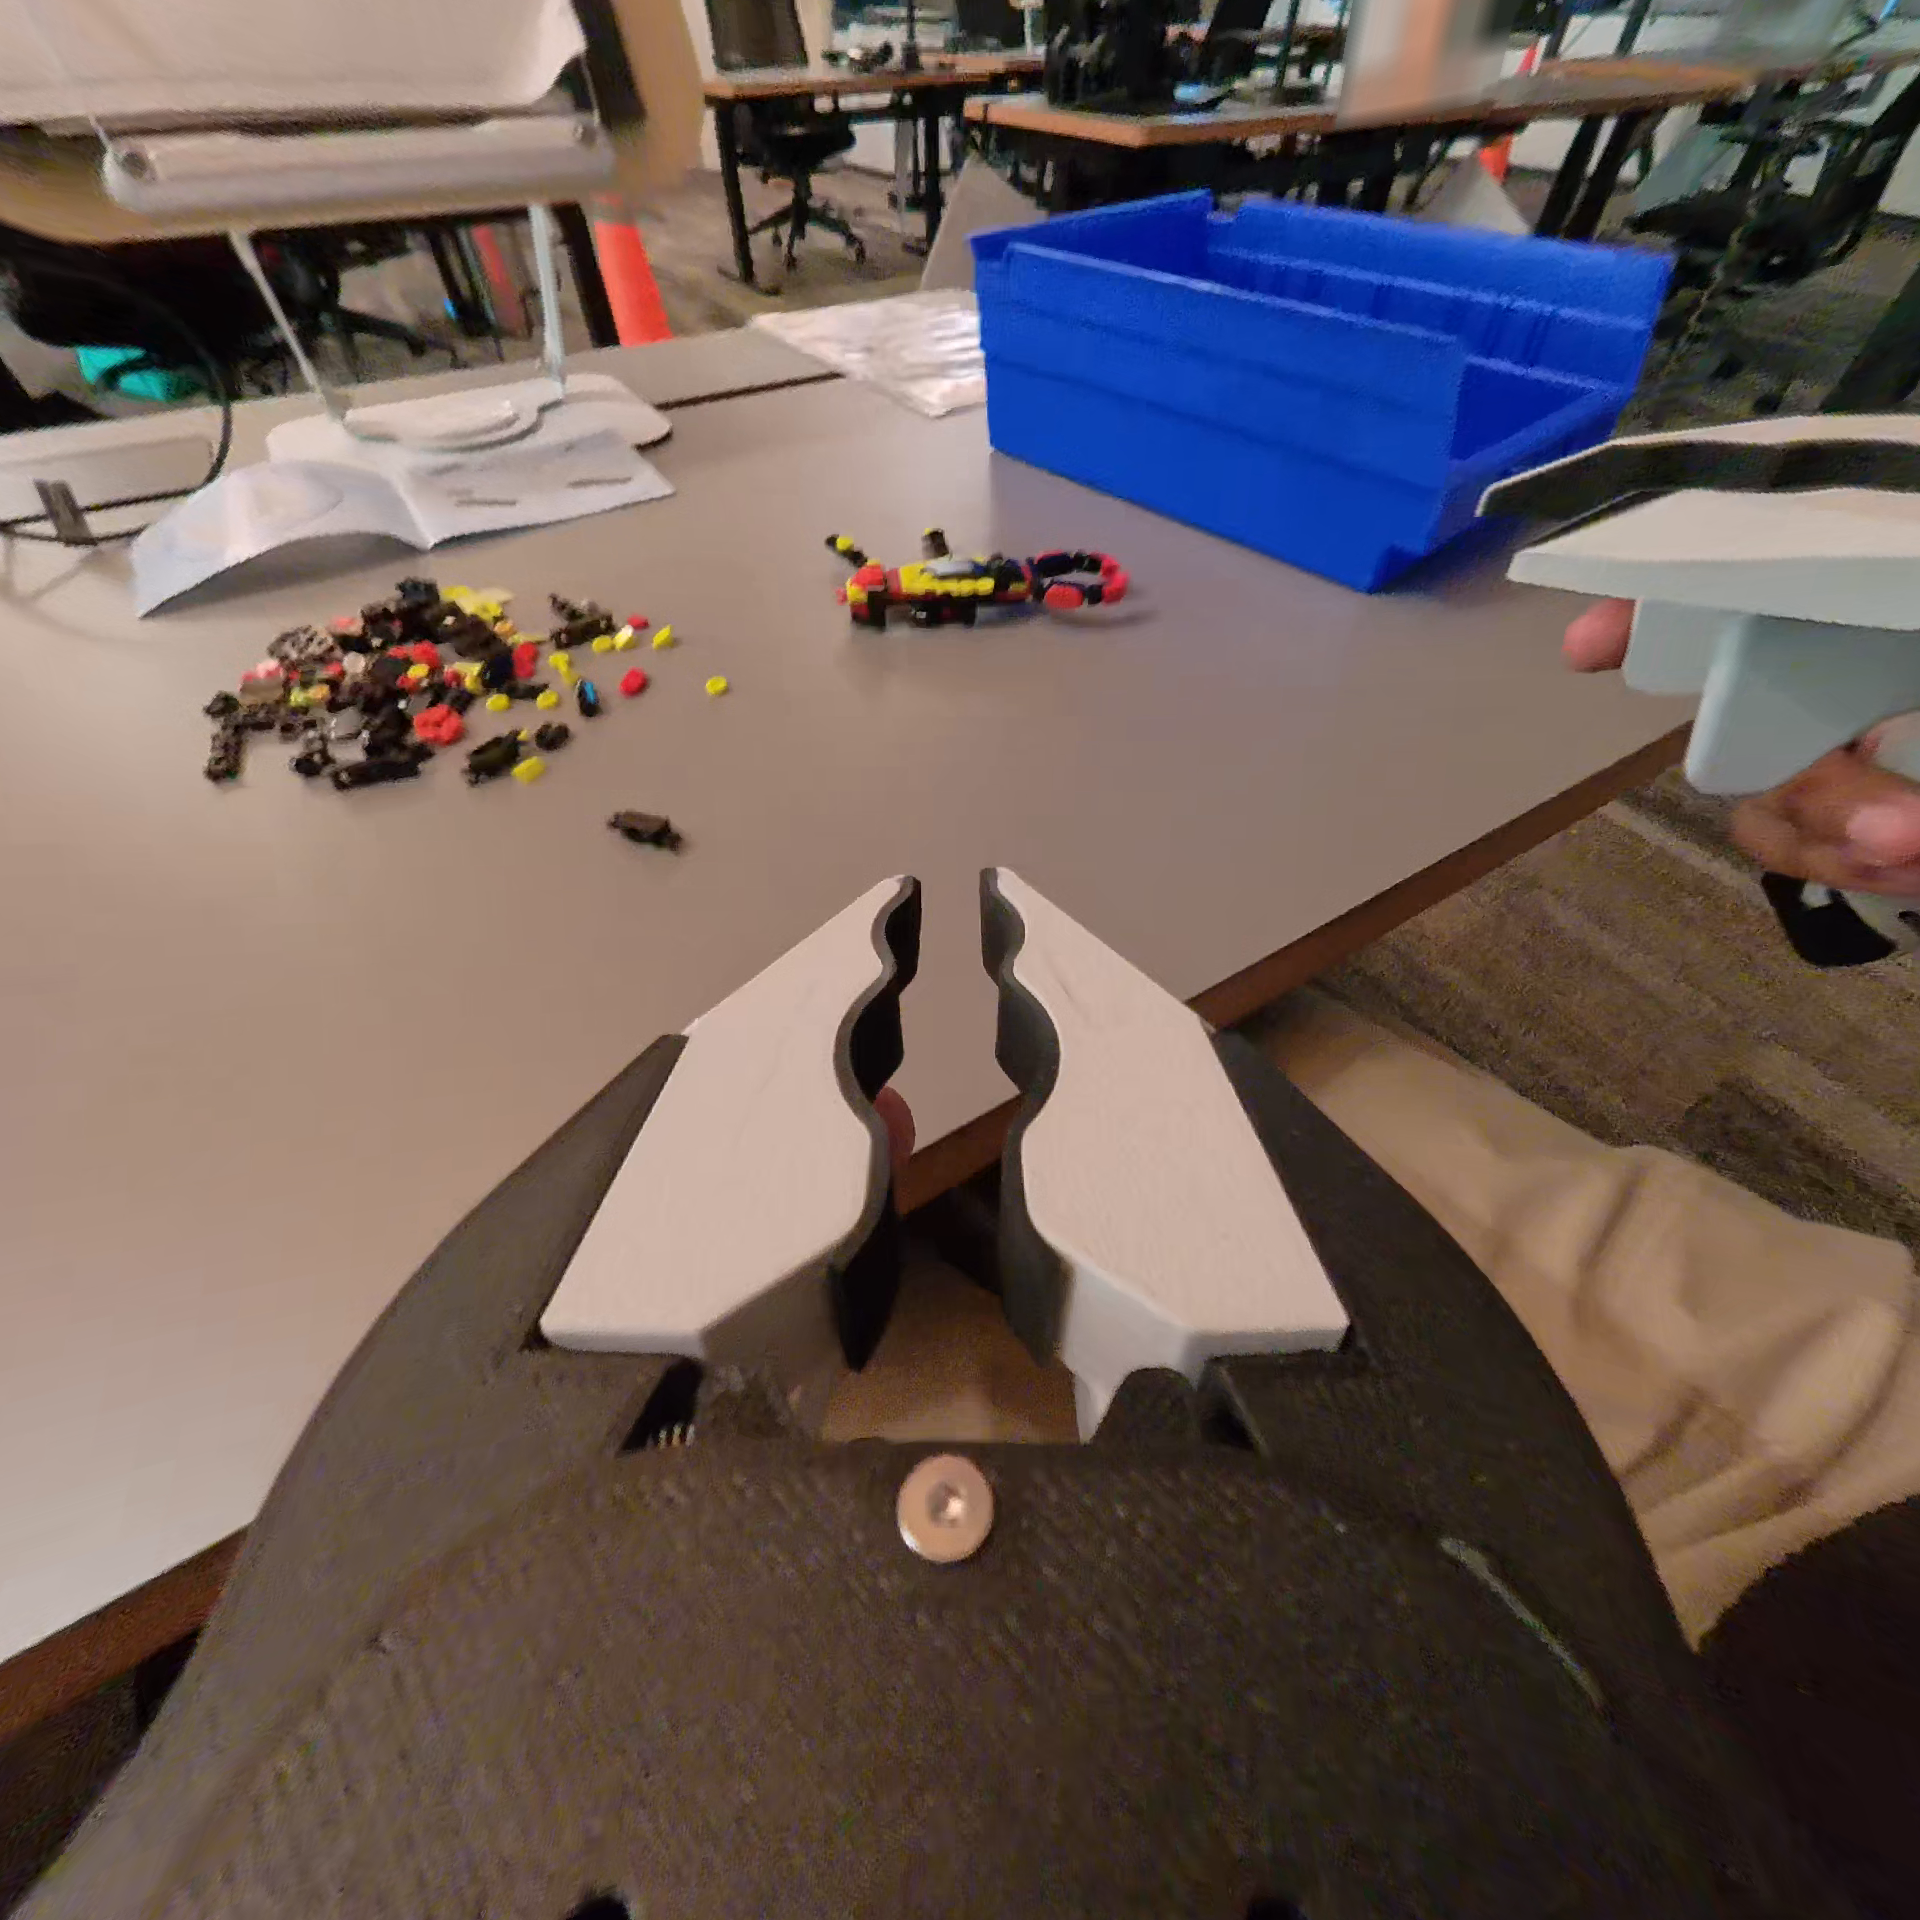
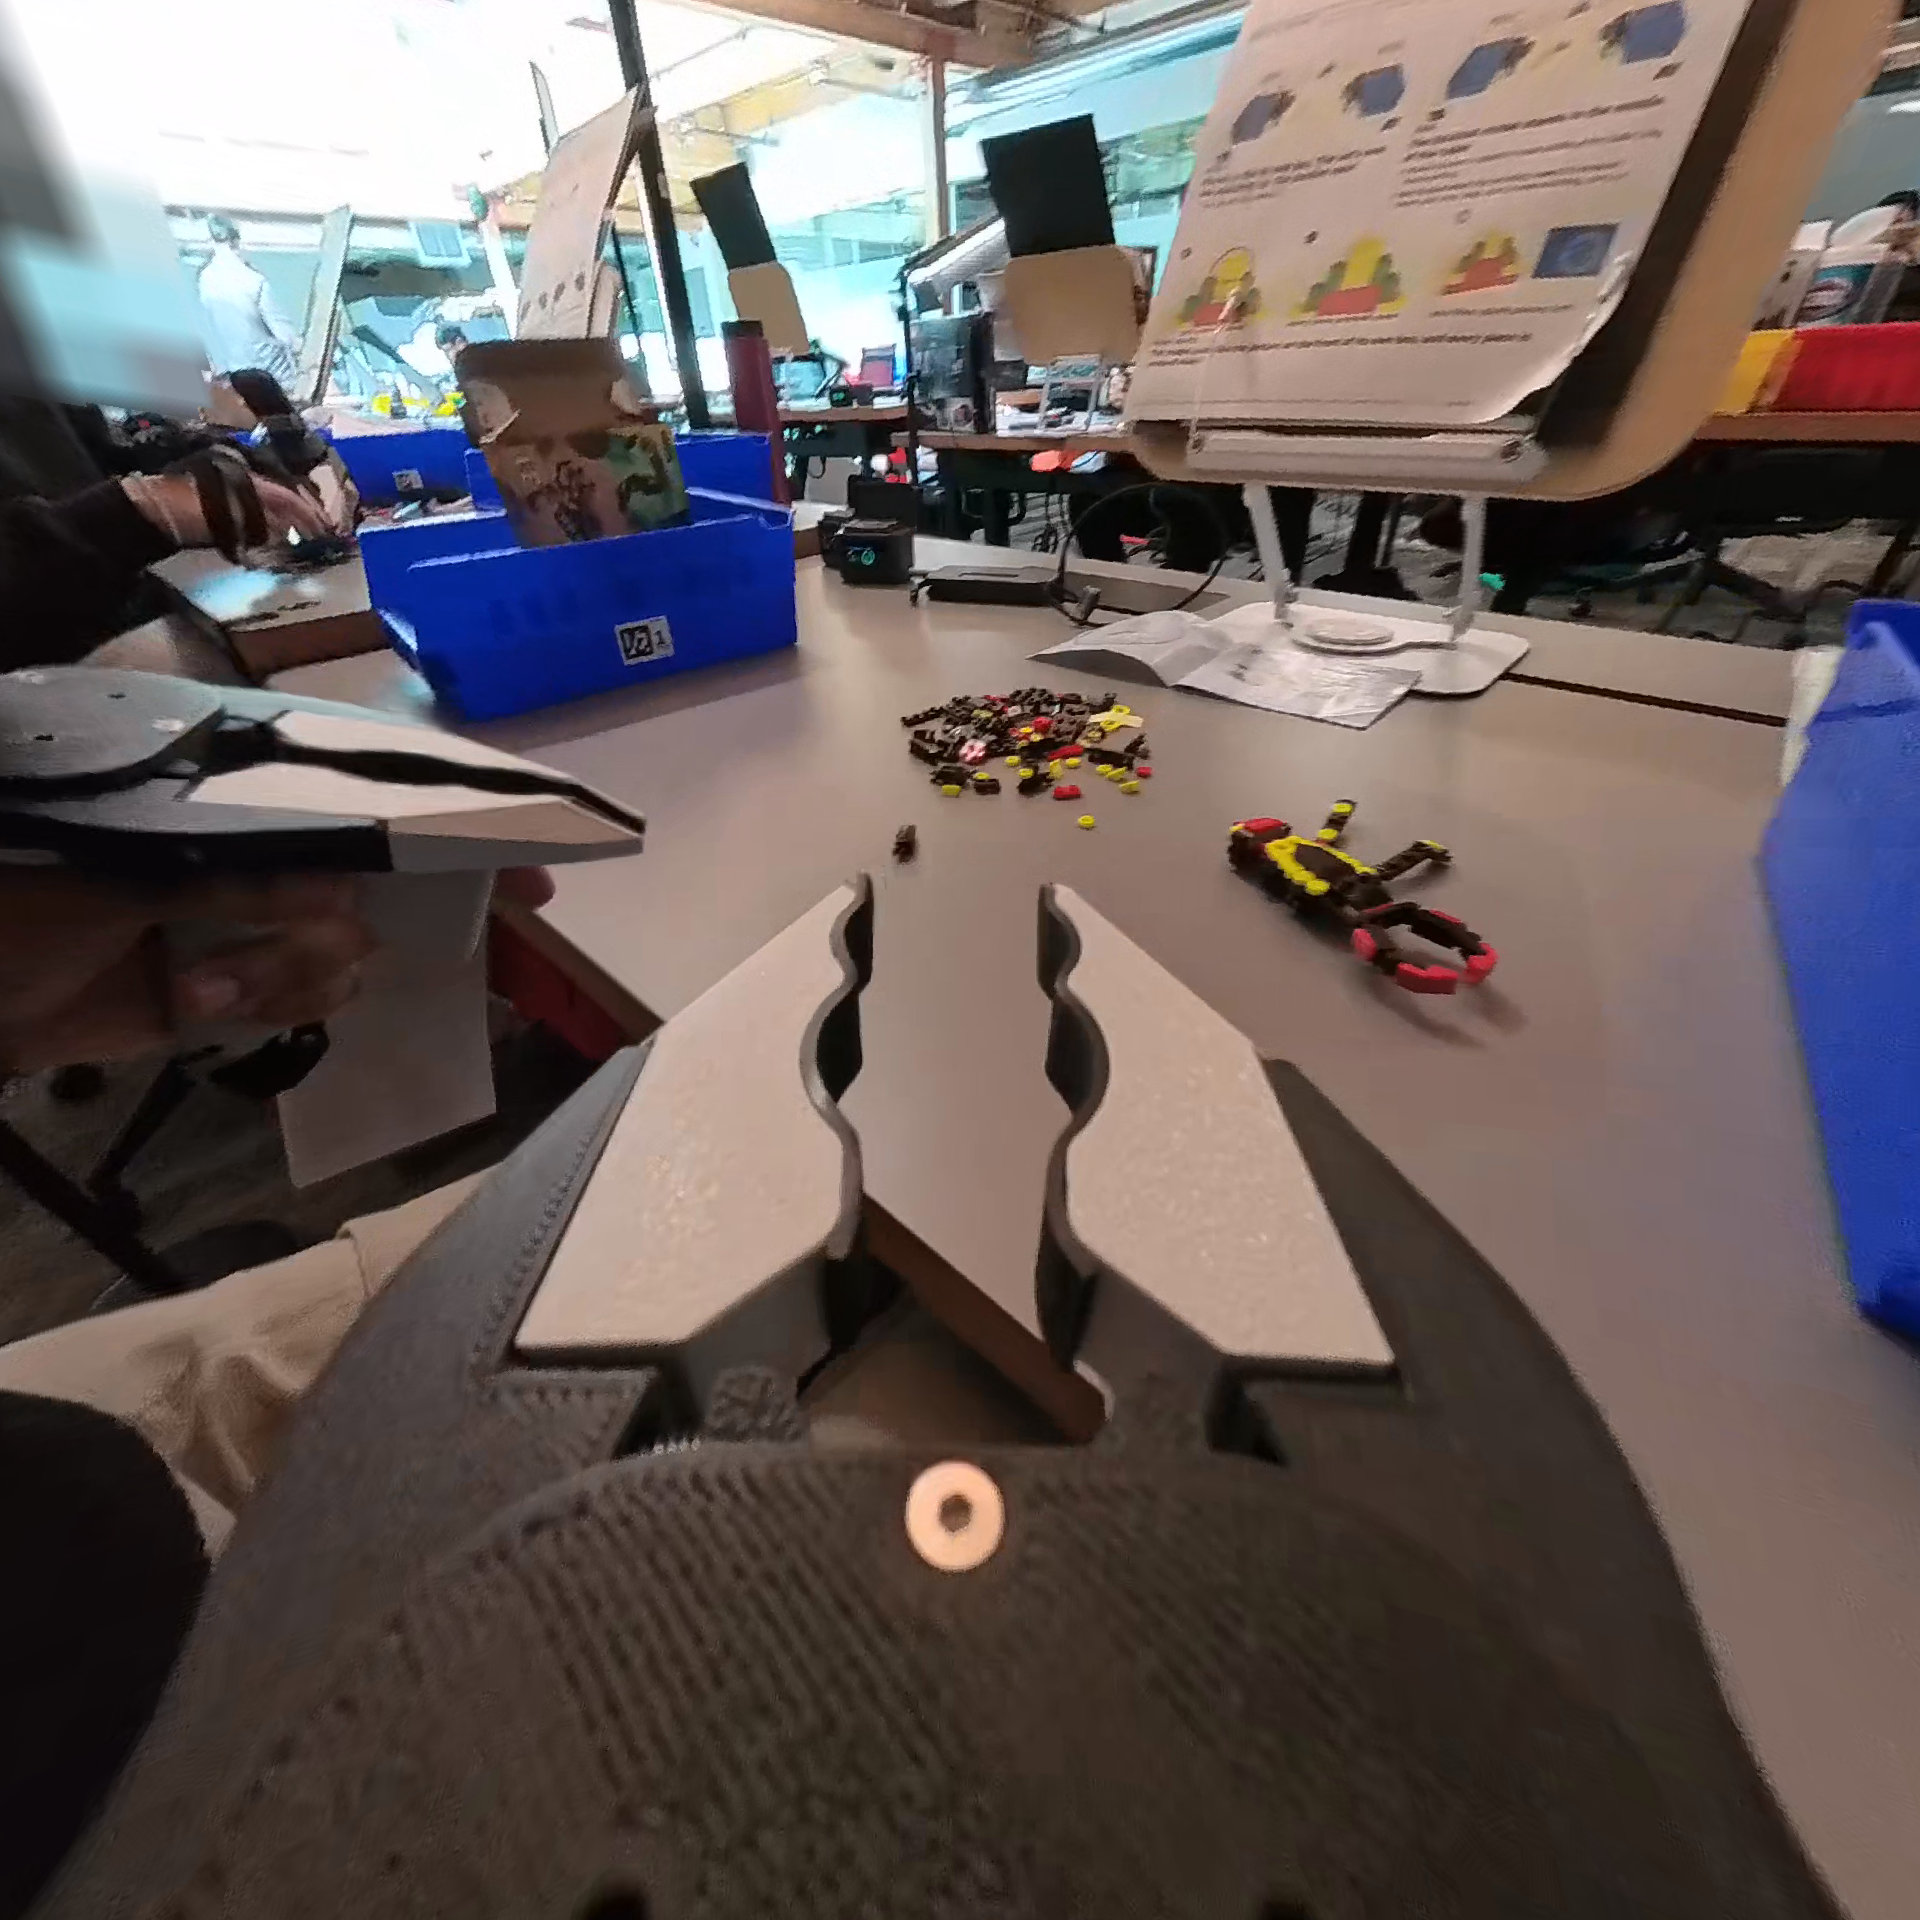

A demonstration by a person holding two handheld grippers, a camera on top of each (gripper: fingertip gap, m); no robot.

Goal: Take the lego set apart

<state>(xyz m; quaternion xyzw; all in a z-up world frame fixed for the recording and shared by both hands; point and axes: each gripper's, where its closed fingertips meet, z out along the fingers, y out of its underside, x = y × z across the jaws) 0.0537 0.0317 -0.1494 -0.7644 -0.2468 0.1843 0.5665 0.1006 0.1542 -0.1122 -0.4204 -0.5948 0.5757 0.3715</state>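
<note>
Lego model on the bench, both grippers empty

Red, yellow and black lego model (image 1: pixel 977 584) lies on the grey bench (image 1: pixel 312 1039), between a scattered pile of loose small bricks (image 1: pixel 436 675) and a blue plastic bin (image 1: pixel 1309 384). Left gripper (image 1: pixel 951 883) has fingers narrowly parted, holding nothing; right gripper (image 2: pixel 954 888) has fingers moderately apart, also holding nothing.

Both held level and empty, the left tool (image 1: pixel 951 883) gapes narrowly, the right tool (image 2: pixel 956 894) wider.

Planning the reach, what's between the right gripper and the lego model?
Only bare table separates the right gripper from the lego model, as the right wrist view shows.
</note>
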